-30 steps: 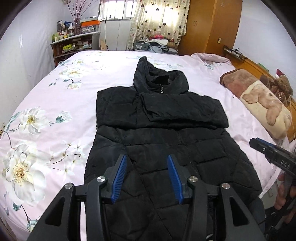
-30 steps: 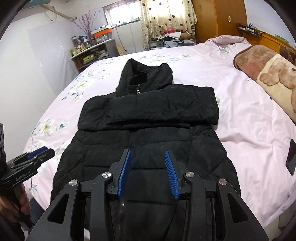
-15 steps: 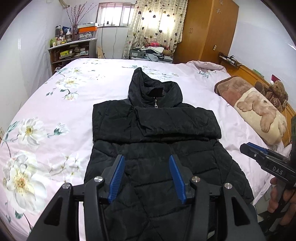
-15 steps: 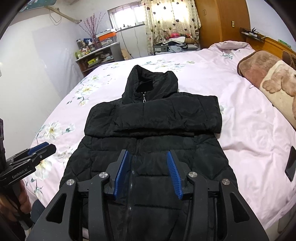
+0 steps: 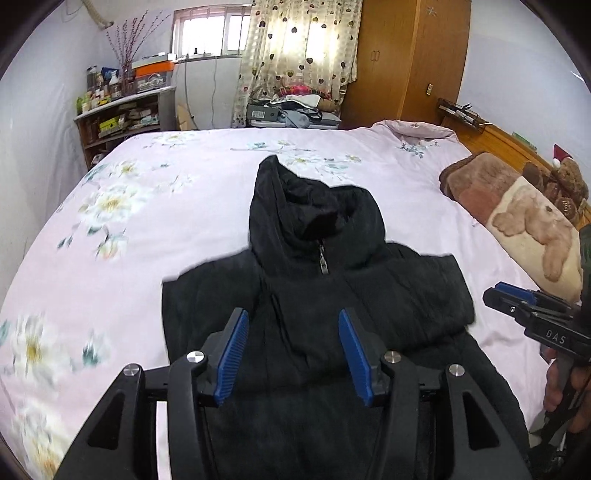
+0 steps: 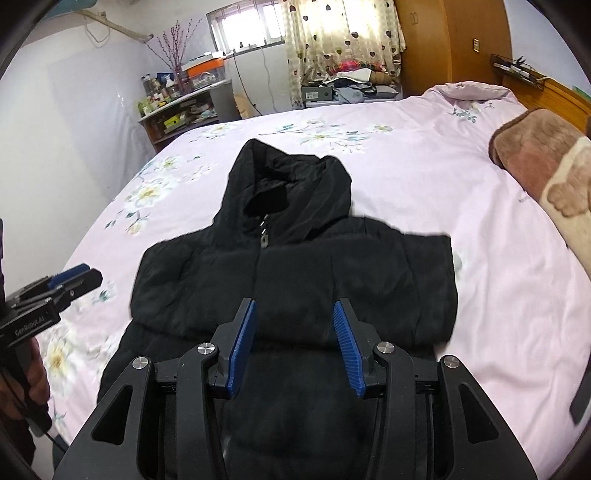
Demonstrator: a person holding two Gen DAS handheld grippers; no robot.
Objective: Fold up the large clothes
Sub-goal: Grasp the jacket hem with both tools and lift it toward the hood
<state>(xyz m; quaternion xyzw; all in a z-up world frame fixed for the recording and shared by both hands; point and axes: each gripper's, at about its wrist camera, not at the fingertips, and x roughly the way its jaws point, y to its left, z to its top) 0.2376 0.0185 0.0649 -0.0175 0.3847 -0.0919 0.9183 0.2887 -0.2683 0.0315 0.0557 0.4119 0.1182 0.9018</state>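
My two grippers above the black jacket.
Left gripper and right gripper both have jaws apart, holding nothing.

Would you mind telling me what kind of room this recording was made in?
Most likely a home bedroom: a large bed with a floral pink cover holds the black jacket, a wooden wardrobe stands by the curtained window, and a teddy bear sits near the headboard.

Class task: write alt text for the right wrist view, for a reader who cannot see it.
A black hooded jacket lies flat on a pink floral bed, sleeves folded across its chest. The right tongs hang open above it, holding nothing. The left tongs show at the left edge.
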